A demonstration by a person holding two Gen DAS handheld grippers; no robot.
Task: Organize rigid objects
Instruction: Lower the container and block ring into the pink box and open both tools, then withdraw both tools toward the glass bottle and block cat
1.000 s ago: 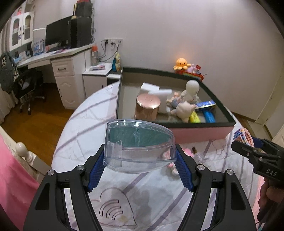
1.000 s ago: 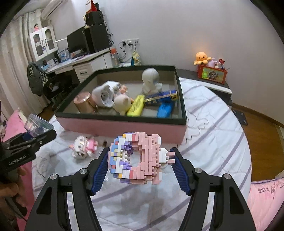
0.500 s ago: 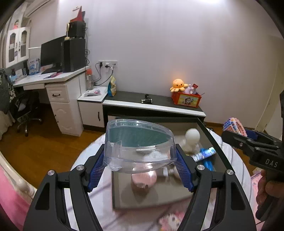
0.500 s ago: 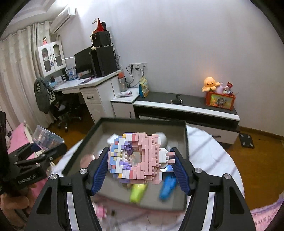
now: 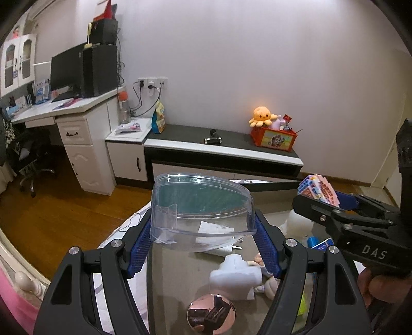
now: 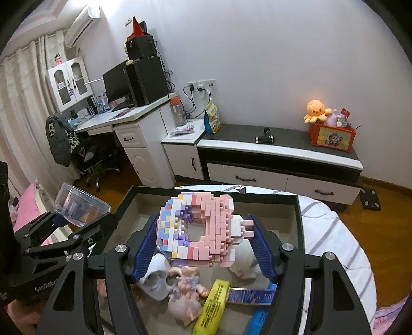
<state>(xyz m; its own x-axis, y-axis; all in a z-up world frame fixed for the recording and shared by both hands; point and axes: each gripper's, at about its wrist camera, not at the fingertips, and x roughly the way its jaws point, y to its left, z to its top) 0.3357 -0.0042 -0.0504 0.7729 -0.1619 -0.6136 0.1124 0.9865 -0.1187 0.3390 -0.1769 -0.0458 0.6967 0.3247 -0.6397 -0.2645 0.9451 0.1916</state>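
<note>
Bedroom, dark-rimmed tray (image 6: 298, 219) holding figurines (image 6: 185, 291), perhaps markers (image 6: 211, 306)

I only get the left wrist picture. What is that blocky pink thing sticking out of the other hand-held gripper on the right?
Observer: In the right wrist view the brick model is a ring, pink with a pastel side, clamped between the right hand-held gripper's blue pads.
Operator: Anything lying about at far right?
Observer: A flat black pad, perhaps a scale, lies on the wooden floor.
Operator: And high up on the left?
Observer: A white air conditioner is mounted near the ceiling.
</note>
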